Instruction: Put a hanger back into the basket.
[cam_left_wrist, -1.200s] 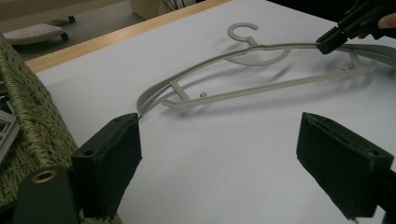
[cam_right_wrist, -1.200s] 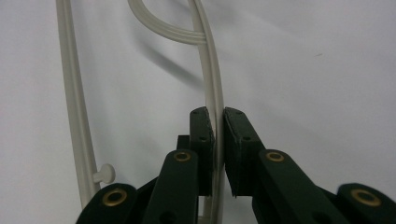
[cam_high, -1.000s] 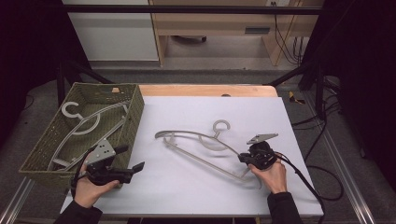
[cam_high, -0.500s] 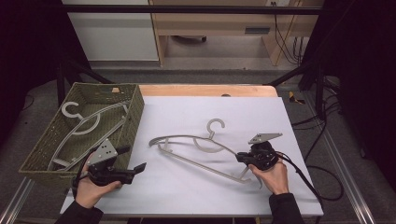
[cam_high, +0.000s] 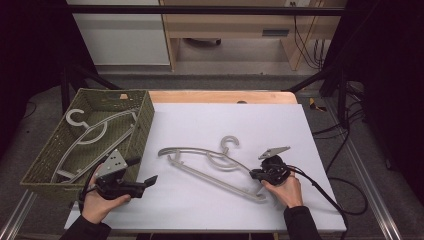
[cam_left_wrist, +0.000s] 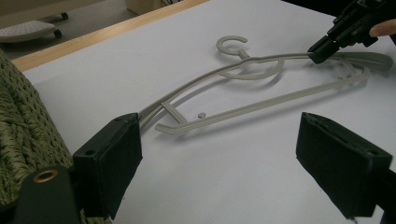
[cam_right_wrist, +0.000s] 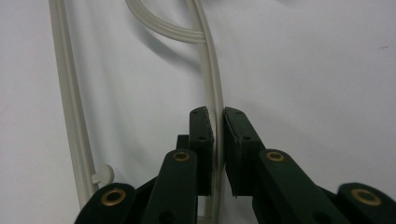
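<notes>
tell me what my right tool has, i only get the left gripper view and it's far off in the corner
Observer: The right tool is shut on the hanger, clamped on its upper arm.
Operator: is the left tool on it too
Observer: No. In the high view the left tool stands open, short of the hanger's left end.
Operator: anything in the basket beside me
Observer: Yes, the basket already holds another hanger, lying flat inside.
</notes>
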